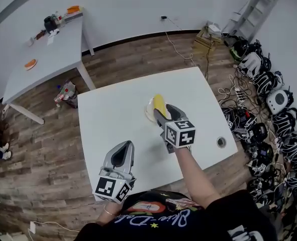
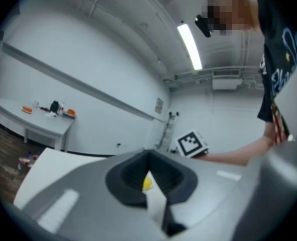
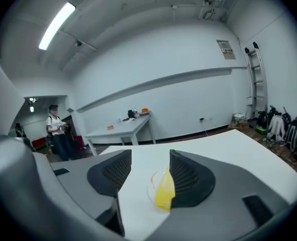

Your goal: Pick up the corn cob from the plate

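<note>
Corn cob (image 1: pixel 160 103): lying on the plate (image 1: pixel 149 110), roughly mid worktop (image 1: pixel 113 114), untouched as far as I can see.
Right gripper (image 1: pixel 161 114): fingers spread wide with nothing in them. The cob sits ahead in the gap, crowding the right-hand finger.
Left gripper (image 1: pixel 123 147): near the worktop's front edge, well apart from the plate, fingers closed together on nothing.
Step in hand: lining up the grab, I'd say.
How to do it well: probably nudge sideways so the cob is centred between the fingers, straddle it across its narrow width, drop low without clipping the plate rim, then close gently, since a round cob likely rolls.
</note>
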`<action>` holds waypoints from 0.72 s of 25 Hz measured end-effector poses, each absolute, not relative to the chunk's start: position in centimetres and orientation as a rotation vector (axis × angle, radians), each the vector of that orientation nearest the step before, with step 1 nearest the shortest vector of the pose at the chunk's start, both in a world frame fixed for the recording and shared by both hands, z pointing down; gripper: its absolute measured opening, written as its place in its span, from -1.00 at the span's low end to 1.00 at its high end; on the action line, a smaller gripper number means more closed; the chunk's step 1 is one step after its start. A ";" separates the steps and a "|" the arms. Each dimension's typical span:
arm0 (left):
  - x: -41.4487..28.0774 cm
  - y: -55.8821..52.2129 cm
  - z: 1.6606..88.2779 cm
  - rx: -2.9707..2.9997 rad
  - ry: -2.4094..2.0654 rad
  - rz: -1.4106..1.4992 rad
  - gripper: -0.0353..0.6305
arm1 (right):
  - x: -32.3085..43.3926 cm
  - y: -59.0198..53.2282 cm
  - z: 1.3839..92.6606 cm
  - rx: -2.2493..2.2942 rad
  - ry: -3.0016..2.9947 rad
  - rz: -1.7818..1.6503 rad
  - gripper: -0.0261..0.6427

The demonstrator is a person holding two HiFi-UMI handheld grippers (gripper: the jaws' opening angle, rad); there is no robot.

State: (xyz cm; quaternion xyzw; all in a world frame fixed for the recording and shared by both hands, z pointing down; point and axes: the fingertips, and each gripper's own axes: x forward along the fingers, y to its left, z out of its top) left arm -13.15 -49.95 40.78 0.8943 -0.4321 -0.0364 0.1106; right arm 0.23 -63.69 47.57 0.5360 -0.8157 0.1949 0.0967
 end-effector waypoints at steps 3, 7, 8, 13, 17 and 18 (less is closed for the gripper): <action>-13.8 -52.5 41.7 2.606 -1.230 -0.117 -0.92 | 0.3 -67.4 51.2 1.594 -2.251 0.624 -0.18; -14.7 -54.6 42.7 2.559 -1.201 -0.131 -0.92 | 0.7 -70.4 54.8 1.584 -2.088 0.683 -0.11; -14.9 -55.0 42.9 2.546 -1.195 -0.133 -0.92 | 0.8 -70.9 55.4 1.579 -2.057 0.689 -0.10; -15.9 -56.6 43.7 2.489 -1.173 -0.182 -0.92 | 1.6 -72.2 58.2 1.543 -1.948 0.710 -0.08; -16.1 -57.1 44.0 2.469 -1.157 -0.204 -0.92 | 1.9 -72.2 60.3 1.522 -1.878 0.777 -0.08; -16.1 -57.1 44.2 2.465 -1.156 -0.200 -0.91 | 1.9 -72.1 60.9 1.509 -1.860 0.799 -0.08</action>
